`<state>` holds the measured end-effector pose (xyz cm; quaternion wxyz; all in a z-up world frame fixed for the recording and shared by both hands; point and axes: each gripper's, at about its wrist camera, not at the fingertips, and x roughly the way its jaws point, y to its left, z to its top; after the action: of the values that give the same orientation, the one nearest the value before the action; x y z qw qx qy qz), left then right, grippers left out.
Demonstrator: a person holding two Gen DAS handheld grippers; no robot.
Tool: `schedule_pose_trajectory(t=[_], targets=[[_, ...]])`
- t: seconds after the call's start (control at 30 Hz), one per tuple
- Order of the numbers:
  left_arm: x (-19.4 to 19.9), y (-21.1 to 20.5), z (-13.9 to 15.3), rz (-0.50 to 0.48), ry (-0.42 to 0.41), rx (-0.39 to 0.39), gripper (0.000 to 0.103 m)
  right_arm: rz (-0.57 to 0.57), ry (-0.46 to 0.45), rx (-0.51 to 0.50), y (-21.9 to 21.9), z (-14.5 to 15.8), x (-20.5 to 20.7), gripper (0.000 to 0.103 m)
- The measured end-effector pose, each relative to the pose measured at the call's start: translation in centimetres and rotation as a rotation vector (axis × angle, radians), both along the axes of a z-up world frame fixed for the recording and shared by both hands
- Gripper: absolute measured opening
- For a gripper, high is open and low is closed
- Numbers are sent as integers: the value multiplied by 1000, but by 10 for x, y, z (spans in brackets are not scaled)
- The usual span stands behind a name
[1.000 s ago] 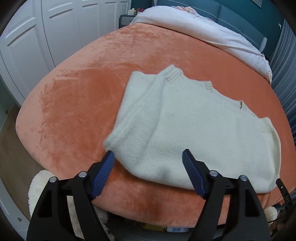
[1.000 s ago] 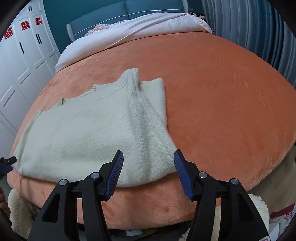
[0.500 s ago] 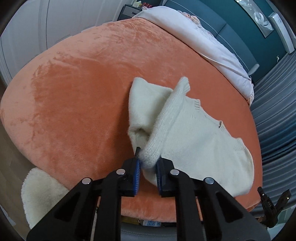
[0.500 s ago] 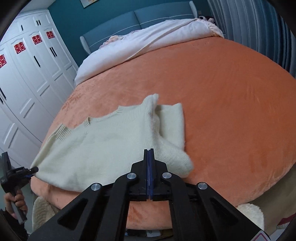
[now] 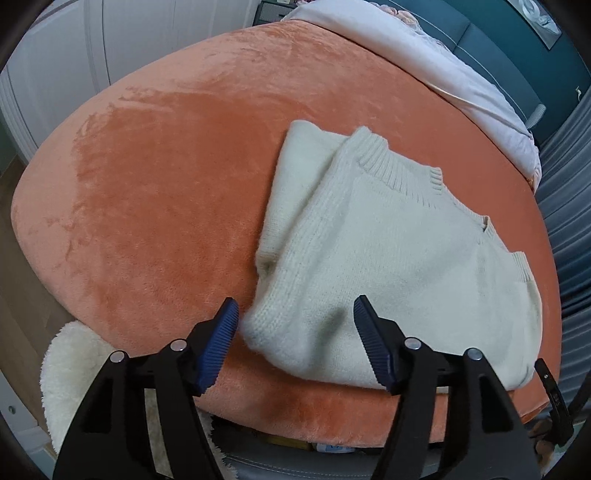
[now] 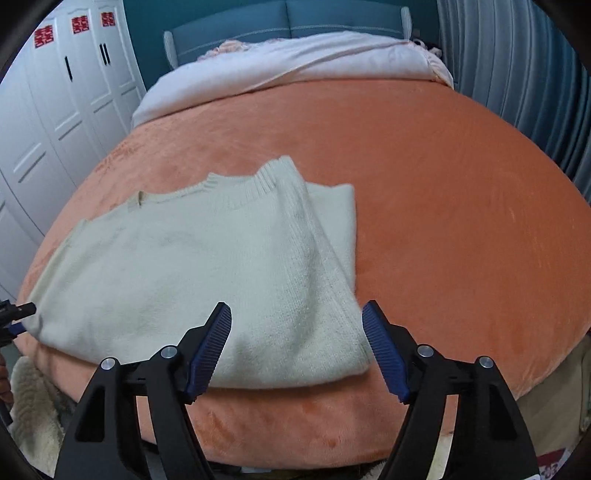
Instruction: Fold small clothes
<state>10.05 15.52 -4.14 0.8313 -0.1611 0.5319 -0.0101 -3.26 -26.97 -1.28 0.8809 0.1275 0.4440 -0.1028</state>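
A cream knit sweater (image 5: 388,258) lies flat on the orange plush bed cover (image 5: 166,177), near the front edge, with a sleeve folded under along one side. My left gripper (image 5: 295,343) is open and empty, its jaws spread around the sweater's near left corner. In the right wrist view the sweater (image 6: 207,266) lies the same way, and my right gripper (image 6: 295,347) is open and empty with its jaws spread around the near right corner. The ribbed collar (image 6: 236,188) points toward the far side.
A pale pink duvet (image 6: 295,66) is bunched at the head of the bed by a teal headboard (image 6: 288,18). White wardrobes (image 6: 55,110) stand on the left and grey curtains (image 6: 517,74) on the right. A fluffy white rug (image 5: 74,362) lies below the bed edge.
Both grippers were shut half a second ago, the left one on the sweater's lifted corner. Now both are open and the sweater lies flat again, with the grippers low at its near corners.
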Motion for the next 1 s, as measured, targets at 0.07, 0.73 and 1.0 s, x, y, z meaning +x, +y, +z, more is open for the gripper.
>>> schedule_pose_trajectory(t=[0.07, 0.73, 1.0], targets=[[1, 1, -8, -6, 32, 1, 38, -13, 61, 27, -2, -22, 14, 39], [33, 8, 46, -6, -104, 0, 72, 18, -55, 99, -15, 30, 26, 60], [101, -27, 2, -99, 28, 26, 25, 168, 24, 91, 30, 5, 96, 62]])
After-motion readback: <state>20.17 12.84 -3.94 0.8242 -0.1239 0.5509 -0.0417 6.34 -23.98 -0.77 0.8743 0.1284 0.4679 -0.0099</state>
